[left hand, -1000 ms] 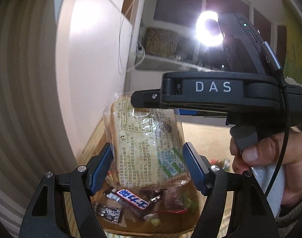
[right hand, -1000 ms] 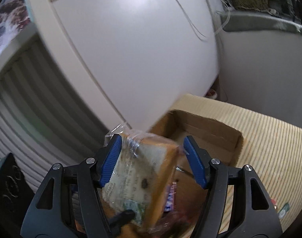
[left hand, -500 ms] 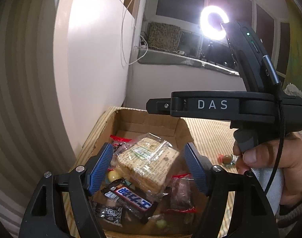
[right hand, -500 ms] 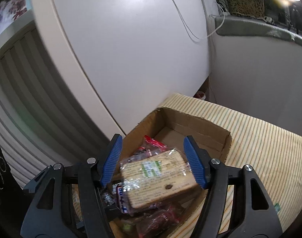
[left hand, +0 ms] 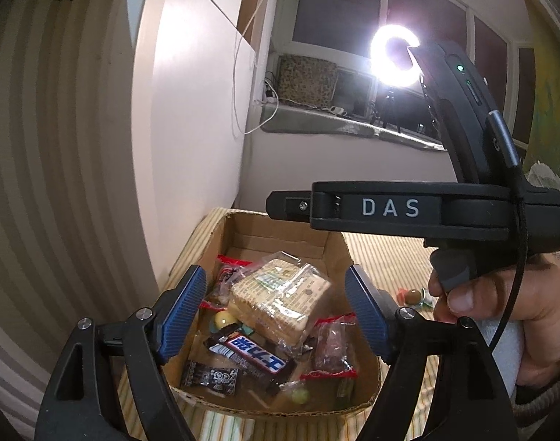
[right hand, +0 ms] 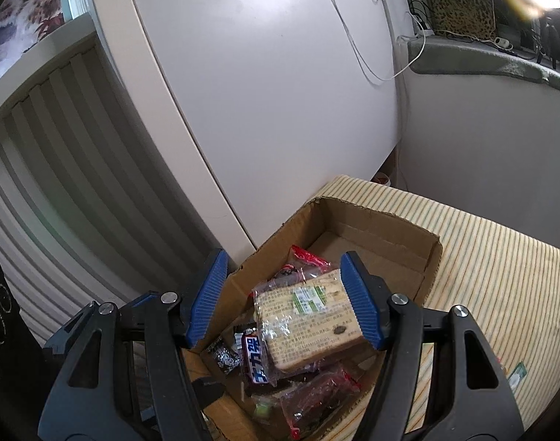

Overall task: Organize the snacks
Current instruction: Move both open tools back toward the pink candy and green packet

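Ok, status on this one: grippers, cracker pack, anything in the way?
Left gripper opening, nothing between; right gripper open, empty. Cracker pack lying in cardboard box atop other snacks. Nothing in the way.

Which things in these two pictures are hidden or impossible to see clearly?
- Left wrist view: the right gripper covers the cardboard box's far wall.
- Right wrist view: the biscuit pack hides snacks beneath; its print is too small to read.
- Right wrist view: the wrapper on the striped cloth is cut off by the edge.
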Available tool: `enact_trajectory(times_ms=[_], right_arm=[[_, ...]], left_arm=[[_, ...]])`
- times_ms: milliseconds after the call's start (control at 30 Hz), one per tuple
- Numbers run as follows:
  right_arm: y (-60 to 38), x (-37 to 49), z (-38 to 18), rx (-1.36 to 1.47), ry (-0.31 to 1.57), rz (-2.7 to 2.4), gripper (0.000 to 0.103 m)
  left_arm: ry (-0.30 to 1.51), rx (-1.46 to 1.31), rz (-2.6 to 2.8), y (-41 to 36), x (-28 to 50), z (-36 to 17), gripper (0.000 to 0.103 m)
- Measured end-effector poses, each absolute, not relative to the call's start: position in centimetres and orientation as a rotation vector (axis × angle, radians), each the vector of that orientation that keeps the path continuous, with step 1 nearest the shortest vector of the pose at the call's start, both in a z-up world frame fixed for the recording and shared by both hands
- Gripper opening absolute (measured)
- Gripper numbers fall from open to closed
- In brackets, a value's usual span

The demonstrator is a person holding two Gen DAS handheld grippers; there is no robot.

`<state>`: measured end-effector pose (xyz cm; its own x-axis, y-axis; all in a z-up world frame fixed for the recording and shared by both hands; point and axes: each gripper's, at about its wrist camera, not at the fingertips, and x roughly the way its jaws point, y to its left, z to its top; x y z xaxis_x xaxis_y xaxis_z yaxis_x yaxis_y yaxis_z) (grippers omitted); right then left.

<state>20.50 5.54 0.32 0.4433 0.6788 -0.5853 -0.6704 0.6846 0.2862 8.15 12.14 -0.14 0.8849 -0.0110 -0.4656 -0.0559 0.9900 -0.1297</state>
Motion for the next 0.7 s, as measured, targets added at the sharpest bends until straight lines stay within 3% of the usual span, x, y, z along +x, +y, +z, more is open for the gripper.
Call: enact_trajectory(times_ms=[400, 500, 700], right_arm=[[-7.8, 18.4, -2.2, 0.051, 0.692, 0.632, 0.068], [-12.3, 17.1, -2.6, 0.024, 0.669, 0.526, 0.075], [-21.2, 14.2, -3.2, 0.030, 0.645, 0.350, 0.076]], left_arm=[[0.537, -0.065, -0.039, 5.1, 9.8, -1.0, 0.078], [0.557, -0.049, -0.089, 1.8, 10.5, -1.5, 0.078], [0.572, 0.002, -0.173, -4.7, 11.4, -2.3, 0.078]])
